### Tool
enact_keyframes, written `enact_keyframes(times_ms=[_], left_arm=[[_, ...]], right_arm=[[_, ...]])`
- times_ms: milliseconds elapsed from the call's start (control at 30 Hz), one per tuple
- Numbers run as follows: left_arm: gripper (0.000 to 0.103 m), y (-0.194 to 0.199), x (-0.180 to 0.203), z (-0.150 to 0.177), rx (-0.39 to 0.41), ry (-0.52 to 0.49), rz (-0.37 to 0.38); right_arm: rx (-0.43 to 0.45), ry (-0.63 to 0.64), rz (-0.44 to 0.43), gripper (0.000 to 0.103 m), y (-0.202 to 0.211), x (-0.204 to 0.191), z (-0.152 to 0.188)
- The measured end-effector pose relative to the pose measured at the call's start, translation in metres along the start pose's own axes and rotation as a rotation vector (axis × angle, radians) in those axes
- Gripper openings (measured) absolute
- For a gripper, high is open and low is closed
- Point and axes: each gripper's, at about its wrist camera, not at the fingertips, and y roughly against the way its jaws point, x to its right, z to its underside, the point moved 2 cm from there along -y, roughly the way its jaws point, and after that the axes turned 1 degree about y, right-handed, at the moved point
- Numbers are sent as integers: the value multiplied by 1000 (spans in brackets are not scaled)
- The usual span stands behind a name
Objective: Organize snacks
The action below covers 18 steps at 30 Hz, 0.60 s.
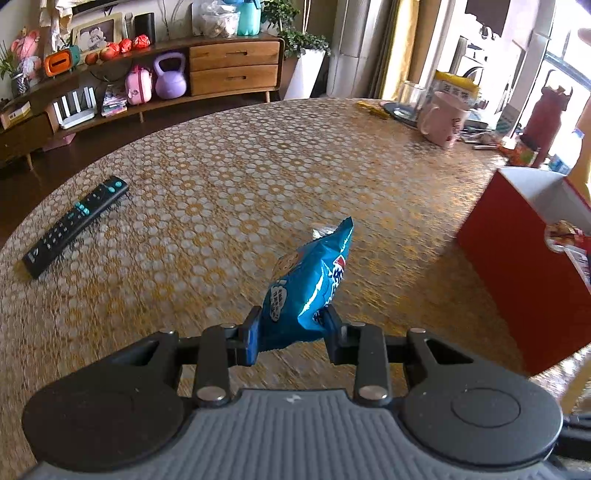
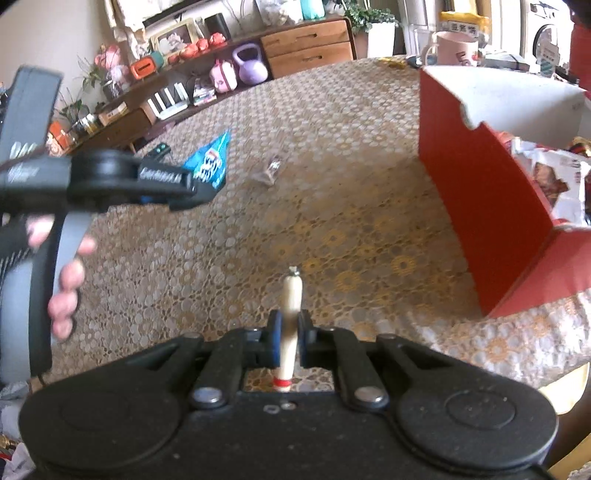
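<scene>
Left tool (image 1: 291, 326), blue snack bag (image 1: 310, 280)

a round table (image 1: 229, 155) is covered by a cloth patterned with gold and white rings. beyond it, a dark wood floor (image 1: 22, 184) is seen, and a long low wooden sideboard (image 1: 147, 103) is set against a pale wall. two drawers (image 1: 234, 66) are fitted at its right end, and open shelves run to the left. a purple kettlebell (image 1: 170, 75), a pink case (image 1: 138, 85), a framed picture (image 1: 96, 35) and red ornaments are kept on it. a white planter (image 1: 304, 72) with green leaves is placed beside the sideboard. strong daylight is let in through large windows (image 1: 554, 74) at the right.
</scene>
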Motion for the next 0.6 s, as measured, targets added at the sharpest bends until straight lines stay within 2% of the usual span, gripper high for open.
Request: enact_keyframes(times_ms=[267, 333, 600], left_arm=[[33, 35, 26, 20, 1, 31, 45], [33, 44, 32, 25, 4, 37, 59], [33, 74, 55, 38, 23, 38, 89]], right_arm=[[47, -11, -8, 6, 30, 17, -5], [57, -11, -11, 0, 37, 20, -5], [100, 17, -16, 0, 61, 30, -6]])
